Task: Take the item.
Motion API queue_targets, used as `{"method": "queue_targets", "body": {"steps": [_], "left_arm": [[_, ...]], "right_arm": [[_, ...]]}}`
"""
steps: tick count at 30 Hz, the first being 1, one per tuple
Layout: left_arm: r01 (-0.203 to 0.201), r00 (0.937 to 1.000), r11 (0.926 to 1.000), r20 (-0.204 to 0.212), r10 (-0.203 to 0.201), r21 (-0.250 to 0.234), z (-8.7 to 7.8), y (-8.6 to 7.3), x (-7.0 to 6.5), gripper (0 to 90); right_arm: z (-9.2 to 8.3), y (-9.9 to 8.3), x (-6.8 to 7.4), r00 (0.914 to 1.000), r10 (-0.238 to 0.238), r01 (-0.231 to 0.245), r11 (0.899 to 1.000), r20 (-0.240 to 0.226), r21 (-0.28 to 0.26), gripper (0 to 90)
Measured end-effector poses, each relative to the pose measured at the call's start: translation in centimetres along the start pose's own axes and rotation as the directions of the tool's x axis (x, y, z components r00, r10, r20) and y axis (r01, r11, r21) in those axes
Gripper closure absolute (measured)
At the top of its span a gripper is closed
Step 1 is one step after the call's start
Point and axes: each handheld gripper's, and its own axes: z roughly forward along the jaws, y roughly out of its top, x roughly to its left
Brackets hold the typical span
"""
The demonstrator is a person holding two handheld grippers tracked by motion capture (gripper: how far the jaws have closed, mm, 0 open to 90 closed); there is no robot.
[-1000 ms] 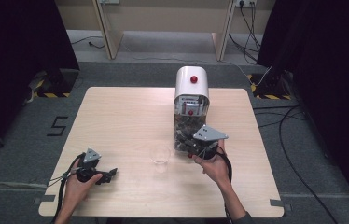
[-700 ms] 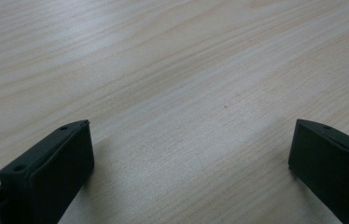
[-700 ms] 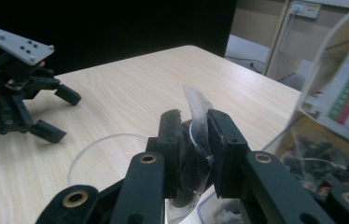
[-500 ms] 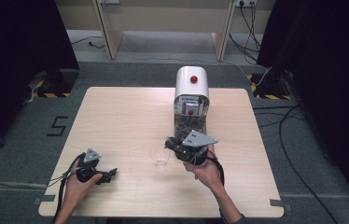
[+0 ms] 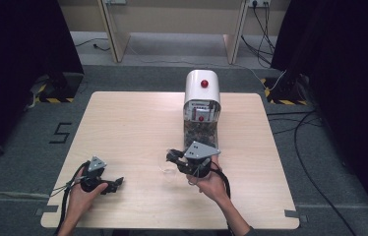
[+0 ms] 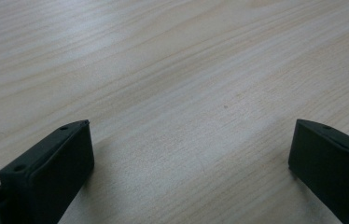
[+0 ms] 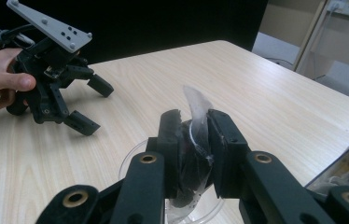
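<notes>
A clear plastic cup stands on the wooden table just left of the dispenser's base. My right gripper points left at it. In the right gripper view the black jaws of that gripper are shut on the cup's thin wall, one jaw inside and one outside. My left gripper rests low near the table's front left corner. Its jaws stand wide open over bare wood with nothing between them. The right gripper view shows the left gripper farther off, held in a hand.
A dispenser with a white domed top, a red button and a clear bin of dark pieces stands at the table's middle right. Cables trail over the grey floor at the right. Dark curtains hang at both sides.
My right gripper has moved left from the front of the dispenser to the clear cup and now grips its wall. The left gripper has not moved.
</notes>
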Motion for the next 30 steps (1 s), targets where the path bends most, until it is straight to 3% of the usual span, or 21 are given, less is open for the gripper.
{"method": "queue_targets", "body": {"steps": [11, 30], "left_arm": [[0.0, 1.0, 1.0, 0.0, 0.0, 0.0, 0.0, 0.0, 0.0, 0.0], [0.0, 1.0, 1.0, 0.0, 0.0, 0.0, 0.0, 0.0, 0.0, 0.0]], "right_arm": [[1.2, -0.5, 0.7, 0.9996, -0.004, 0.005, 1.0, -0.028, 0.02, 76.4], [2.6, -1.7, 0.6, 0.9995, 0.003, -0.001, 0.999, -0.031, 0.048, 74.2]]}}
